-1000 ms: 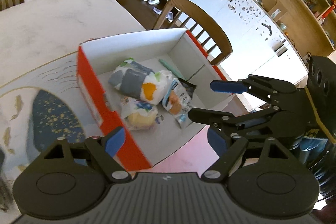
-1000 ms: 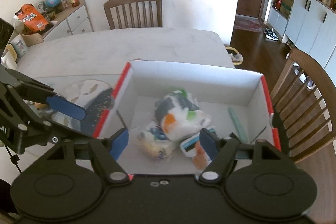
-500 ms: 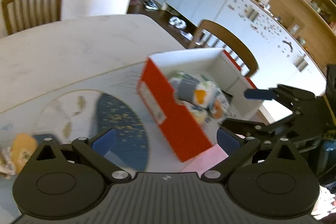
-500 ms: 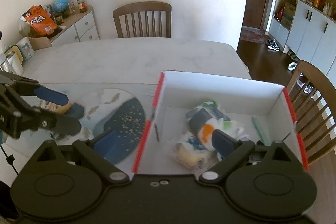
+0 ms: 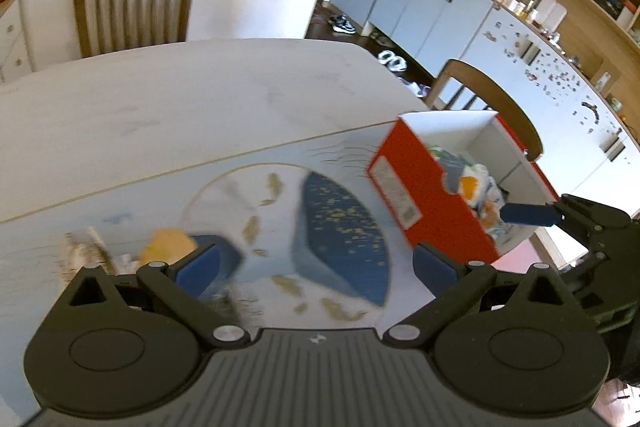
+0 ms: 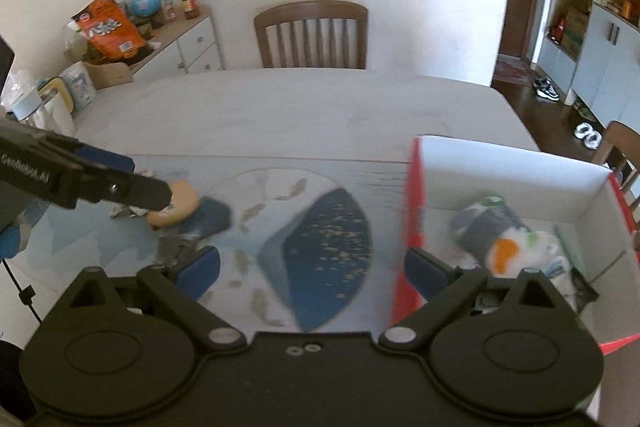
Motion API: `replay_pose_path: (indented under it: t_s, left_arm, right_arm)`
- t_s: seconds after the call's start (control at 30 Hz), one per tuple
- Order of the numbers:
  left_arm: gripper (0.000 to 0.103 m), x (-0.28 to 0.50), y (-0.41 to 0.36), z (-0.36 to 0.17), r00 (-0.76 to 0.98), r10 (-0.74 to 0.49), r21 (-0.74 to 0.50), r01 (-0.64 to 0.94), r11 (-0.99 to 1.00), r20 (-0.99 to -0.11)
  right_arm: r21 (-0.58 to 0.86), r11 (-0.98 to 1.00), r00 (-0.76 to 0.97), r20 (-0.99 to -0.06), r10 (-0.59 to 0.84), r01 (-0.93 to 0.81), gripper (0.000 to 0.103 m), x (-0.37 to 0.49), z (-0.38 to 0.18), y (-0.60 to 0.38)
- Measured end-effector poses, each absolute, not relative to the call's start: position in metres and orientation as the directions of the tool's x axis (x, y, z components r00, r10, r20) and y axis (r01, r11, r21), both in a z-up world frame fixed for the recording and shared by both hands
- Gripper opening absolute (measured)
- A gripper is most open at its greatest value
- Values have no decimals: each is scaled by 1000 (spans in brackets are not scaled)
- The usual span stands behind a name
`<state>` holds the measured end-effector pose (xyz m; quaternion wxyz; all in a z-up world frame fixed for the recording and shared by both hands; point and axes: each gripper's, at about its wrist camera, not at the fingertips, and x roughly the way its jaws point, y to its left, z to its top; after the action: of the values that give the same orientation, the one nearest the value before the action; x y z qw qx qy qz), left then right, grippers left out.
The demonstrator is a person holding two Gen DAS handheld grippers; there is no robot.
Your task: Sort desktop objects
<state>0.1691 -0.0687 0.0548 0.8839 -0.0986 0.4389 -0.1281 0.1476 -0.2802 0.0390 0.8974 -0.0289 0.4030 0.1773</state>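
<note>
A red box with a white inside (image 5: 416,183) (image 6: 516,167) stands at the table's right and holds several snack packets (image 6: 504,243) (image 5: 472,183). An orange-yellow packet (image 5: 168,247) (image 6: 176,205) with a dark blue end lies on the patterned mat (image 5: 320,227) (image 6: 316,235) at the left. My left gripper (image 5: 316,265) is open and empty, just above and right of that packet; it also shows in the right wrist view (image 6: 132,179). My right gripper (image 6: 312,269) is open and empty over the mat, beside the box; one of its fingers (image 5: 528,214) shows in the left wrist view.
Wooden chairs stand at the far side (image 6: 312,35) and the right side (image 5: 488,99) of the pale table (image 6: 288,107). A sideboard (image 6: 172,47) with an orange bag and jars is at the far left. White cupboards (image 5: 440,7) line the right.
Both grippers have swung left, away from the box and out over the mat. The left gripper now hangs by the orange-yellow packet. The box and its packets have stayed put.
</note>
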Motion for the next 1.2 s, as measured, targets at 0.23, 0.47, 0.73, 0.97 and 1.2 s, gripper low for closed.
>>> replay_pose_path:
  t_s: [0.23,0.47,0.73,0.97,1.2]
  left_arm:
    - [103,164,-26,45,594,-263,-261,92,961,-761]
    - [103,160,5,31,585,-245,-251,72,965,-773]
    - [103,161,37,15,580,-215,-242,31,970,-786]
    - [103,168,61,-7,558,-199,-240,0,971,-806]
    - [103,181,75,-26,540,-186,-237,-27,971,-821]
  right_arm:
    - [105,922,599,-732,325,-372,99,146,30,-235]
    - [113,906,571,-743,350,-409,99,147,18,-191]
    - [117,895,549,-753,362,-430,99,151,9,-159]
    - [106,895,538,-766,351,-433,98,155,-2,-138]
    - [105,898,525,-780,342,-428,96,157,-13,-124]
